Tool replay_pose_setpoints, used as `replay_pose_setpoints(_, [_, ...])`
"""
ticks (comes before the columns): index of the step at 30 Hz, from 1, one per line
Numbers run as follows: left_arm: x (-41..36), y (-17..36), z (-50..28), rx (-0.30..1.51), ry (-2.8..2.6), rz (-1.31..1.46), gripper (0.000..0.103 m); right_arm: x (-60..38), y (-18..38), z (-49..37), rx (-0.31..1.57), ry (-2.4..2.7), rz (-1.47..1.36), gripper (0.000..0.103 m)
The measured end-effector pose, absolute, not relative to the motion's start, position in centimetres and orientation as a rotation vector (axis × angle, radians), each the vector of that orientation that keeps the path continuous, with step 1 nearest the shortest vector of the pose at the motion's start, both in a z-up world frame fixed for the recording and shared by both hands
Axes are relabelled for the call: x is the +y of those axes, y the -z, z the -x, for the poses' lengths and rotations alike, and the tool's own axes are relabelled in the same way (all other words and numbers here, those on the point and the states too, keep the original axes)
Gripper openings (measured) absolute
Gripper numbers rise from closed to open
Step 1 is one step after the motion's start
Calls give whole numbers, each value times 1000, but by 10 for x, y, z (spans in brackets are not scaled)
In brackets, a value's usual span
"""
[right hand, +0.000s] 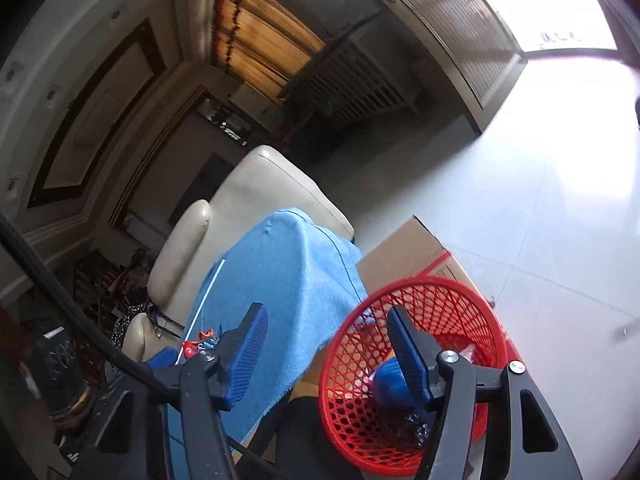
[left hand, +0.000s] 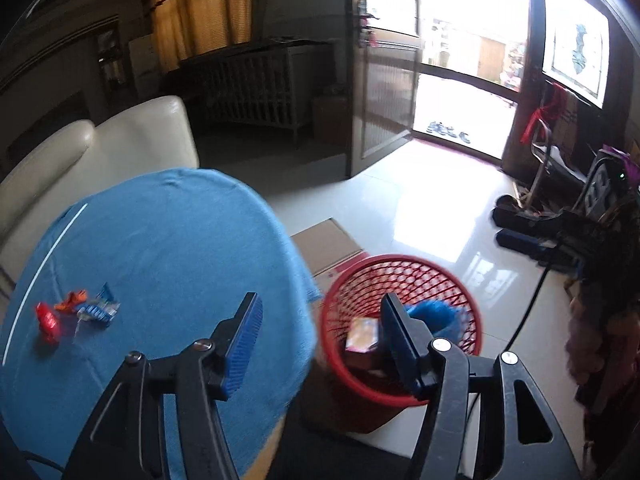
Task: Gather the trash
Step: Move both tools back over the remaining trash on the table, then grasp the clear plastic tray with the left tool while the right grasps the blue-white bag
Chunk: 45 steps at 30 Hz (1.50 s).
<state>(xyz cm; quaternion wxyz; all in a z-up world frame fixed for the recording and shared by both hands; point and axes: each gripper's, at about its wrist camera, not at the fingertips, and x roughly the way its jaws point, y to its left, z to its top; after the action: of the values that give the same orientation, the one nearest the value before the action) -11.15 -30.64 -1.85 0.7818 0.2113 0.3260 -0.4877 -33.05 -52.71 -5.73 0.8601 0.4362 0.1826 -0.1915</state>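
Step in hand: dropping trash into the red basket [left hand: 400,320]; judged to be the release stage, with both tools over or beside its mouth.
Left gripper [left hand: 320,340]: jaws parted, nothing between the pads; blue scrap [left hand: 434,314] seen just past the right pad, inside the basket.
Right gripper [right hand: 324,350]: jaws parted and empty, right pad over the basket rim.
Basket contents: blue scrap, a small box [left hand: 362,336], dark crumpled bits at the bottom in the right wrist view.
Trash left: red wrapper [left hand: 47,320], orange wrapper [left hand: 72,301] and blue-and-clear wrapper [left hand: 98,308], bunched on the blue cloth [left hand: 160,248] over the worktop, well apart from the basket.
Long axis: red wrapper lying flat, running up-left to down-right in the left wrist view; others too crumpled to tell.
Next move: swing back to the cluster, line the pads across a wrapper's narrow side, pinch without snagging the cloth.
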Motion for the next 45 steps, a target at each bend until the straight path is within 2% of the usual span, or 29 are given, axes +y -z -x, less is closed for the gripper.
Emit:
replay_pose_setpoints(11, [-121, 42, 6, 838, 596, -228, 65, -490, 45, 284, 441, 303, -820, 66])
replay_pose_setpoints(19, [-57, 38, -22, 829, 450, -107, 65, -439, 31, 227, 514, 180, -722, 66])
replay_pose_setpoints(32, [-64, 60, -49, 926, 462, -31, 66, -381, 43, 140, 669, 43, -588, 65])
replay_pose_setpoints(45, [-142, 76, -172, 1091, 382, 99, 68, -396, 86, 128, 752, 85, -670, 65])
